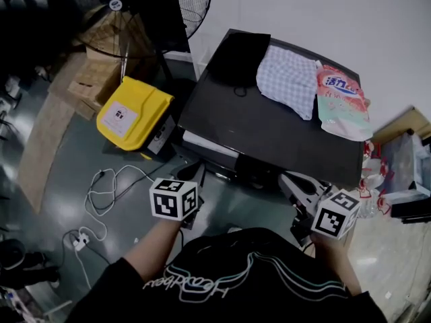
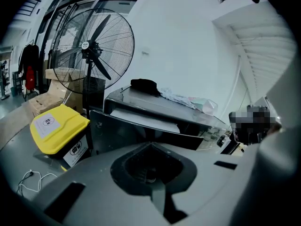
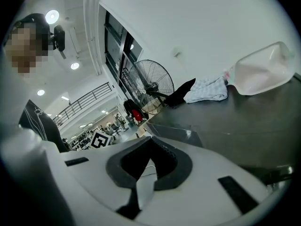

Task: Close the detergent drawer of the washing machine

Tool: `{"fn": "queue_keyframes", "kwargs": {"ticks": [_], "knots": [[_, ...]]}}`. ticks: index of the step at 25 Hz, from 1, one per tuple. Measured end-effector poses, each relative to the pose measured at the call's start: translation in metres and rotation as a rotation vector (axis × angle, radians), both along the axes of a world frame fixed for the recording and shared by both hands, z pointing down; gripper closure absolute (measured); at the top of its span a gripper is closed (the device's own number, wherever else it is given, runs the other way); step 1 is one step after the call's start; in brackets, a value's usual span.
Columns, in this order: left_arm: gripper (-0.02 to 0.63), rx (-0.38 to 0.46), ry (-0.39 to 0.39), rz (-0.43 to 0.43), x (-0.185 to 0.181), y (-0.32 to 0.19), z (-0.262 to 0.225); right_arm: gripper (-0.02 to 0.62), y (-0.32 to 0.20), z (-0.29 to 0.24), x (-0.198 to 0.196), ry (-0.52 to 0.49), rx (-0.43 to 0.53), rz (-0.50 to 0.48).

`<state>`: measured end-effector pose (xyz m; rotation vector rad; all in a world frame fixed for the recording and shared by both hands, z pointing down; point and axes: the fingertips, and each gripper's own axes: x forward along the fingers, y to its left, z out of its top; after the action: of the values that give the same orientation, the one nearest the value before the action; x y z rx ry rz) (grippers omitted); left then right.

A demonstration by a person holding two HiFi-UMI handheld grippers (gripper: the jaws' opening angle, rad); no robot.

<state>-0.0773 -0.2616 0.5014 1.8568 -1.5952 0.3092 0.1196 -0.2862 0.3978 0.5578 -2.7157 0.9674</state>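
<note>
the dark-topped washing machine's (image 1: 269, 133) white-lined detergent drawer (image 1: 207, 145) stuck out open at its near left, long axis pointing toward me. my left gripper (image 2: 153, 154), jaws pressed together and empty, sat nearest, facing it. the right gripper (image 3: 149, 147) was likewise closed.

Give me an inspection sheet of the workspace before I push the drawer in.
Surface: washing machine top, dark and flat.
Job's things: detergent drawer pulled out at the machine's front left, pale inside showing.
Clutter: black cloth, checked cloth and detergent pouch, all lying on the top.
Grippers: left gripper and right gripper have their jaws together with nothing between them; neither touches the drawer.
Cables: white cables looped on the floor at the left.
Surroundings: yellow lidded box, floor fan and cardboard boxes left of the machine.
</note>
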Motion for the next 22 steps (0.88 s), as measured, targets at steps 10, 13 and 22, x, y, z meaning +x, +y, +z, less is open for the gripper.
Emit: {"fn": "queue_keyframes", "kwargs": {"ticks": [10,13,22], "knots": [[0.584,0.009,0.000,-0.001,-0.001,-0.005,0.000,0.568,-0.009,0.003,-0.006,-0.003,-0.005,-0.032],[0.584,0.003,-0.008,-0.017,-0.003,-0.018,0.000,0.568,-0.012,0.002,-0.007,-0.003,0.000,-0.039],[0.584,0.024,0.000,-0.022,-0.003,-0.037,0.000,0.568,-0.022,-0.003,0.005,-0.003,0.019,-0.028]]}}
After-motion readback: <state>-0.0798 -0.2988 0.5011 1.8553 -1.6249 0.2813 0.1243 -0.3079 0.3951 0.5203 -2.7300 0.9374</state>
